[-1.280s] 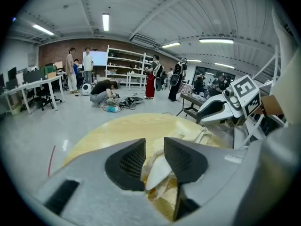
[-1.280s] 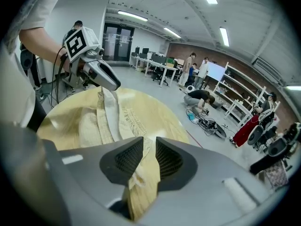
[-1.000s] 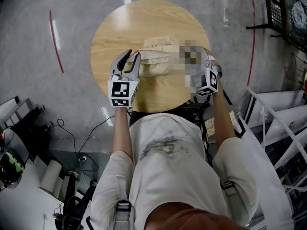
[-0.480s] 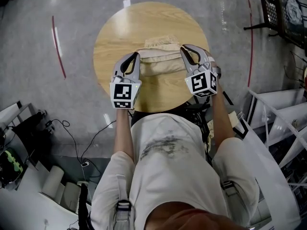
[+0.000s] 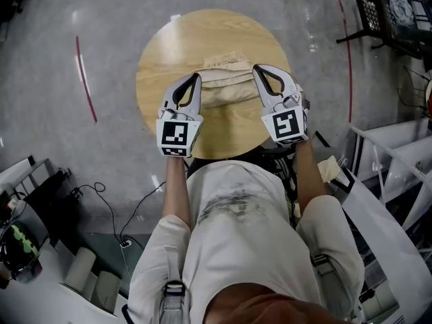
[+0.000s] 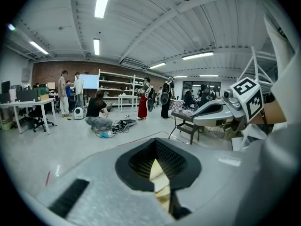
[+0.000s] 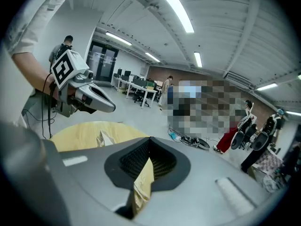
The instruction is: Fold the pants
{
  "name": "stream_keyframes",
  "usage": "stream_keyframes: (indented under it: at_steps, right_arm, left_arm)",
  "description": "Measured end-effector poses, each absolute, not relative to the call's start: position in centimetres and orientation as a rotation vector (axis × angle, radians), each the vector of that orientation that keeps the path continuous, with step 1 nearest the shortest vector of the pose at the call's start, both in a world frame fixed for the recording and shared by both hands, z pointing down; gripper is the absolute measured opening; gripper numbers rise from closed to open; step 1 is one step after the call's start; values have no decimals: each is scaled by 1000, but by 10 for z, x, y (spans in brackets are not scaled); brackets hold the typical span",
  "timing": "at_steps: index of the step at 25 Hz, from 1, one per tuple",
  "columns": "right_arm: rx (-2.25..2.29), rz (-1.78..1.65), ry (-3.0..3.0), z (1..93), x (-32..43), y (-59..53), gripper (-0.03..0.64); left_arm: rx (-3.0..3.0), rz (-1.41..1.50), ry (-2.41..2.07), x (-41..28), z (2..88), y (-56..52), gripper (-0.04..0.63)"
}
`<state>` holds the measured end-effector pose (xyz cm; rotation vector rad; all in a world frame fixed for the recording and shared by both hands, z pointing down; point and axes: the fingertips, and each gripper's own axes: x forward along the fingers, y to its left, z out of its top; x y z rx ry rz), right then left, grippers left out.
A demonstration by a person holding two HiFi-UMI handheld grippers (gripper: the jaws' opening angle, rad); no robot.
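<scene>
Beige pants (image 5: 226,88) lie bunched on the round wooden table (image 5: 202,36), towards its near side. My left gripper (image 5: 196,79) is shut on the pants' left edge, and beige cloth (image 6: 158,177) shows between its closed jaws. My right gripper (image 5: 257,70) is shut on the right edge, with cloth (image 7: 141,185) pinched in its jaws too. Both grippers hold their edges raised off the table. In the right gripper view the left gripper (image 7: 89,99) hangs over the table (image 7: 84,134) and a fold of the pants (image 7: 106,138). The left gripper view shows the right gripper (image 6: 217,113).
The table stands on a grey floor with red arc lines (image 5: 84,79). A black rack (image 5: 381,12) is at the upper right, white frames (image 5: 391,160) at the right, and cables and gear (image 5: 40,194) at the lower left. Several people (image 6: 96,112) are far off in the room.
Both grippers went from open to shut on the pants' side edges. They have since risen, lifting those edges off the table.
</scene>
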<state>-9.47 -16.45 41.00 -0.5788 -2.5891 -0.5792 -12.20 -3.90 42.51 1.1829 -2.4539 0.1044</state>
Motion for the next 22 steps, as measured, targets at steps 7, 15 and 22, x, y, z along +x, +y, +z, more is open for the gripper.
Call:
stream_keyframes:
  at_steps: [7, 15, 22]
  right_arm:
    - [-566, -526, -2746, 359, -74, -144, 8]
    - [-493, -178, -2981, 299, -51, -132, 7]
    - [-452, -165, -2981, 298, -44, -130, 5]
  left_arm:
    - [1310, 46, -2511, -99, 374, -41, 8]
    - [1421, -103, -2611, -79, 315, -45, 8]
    - [1449, -130, -2591, -72, 310, -50, 8]
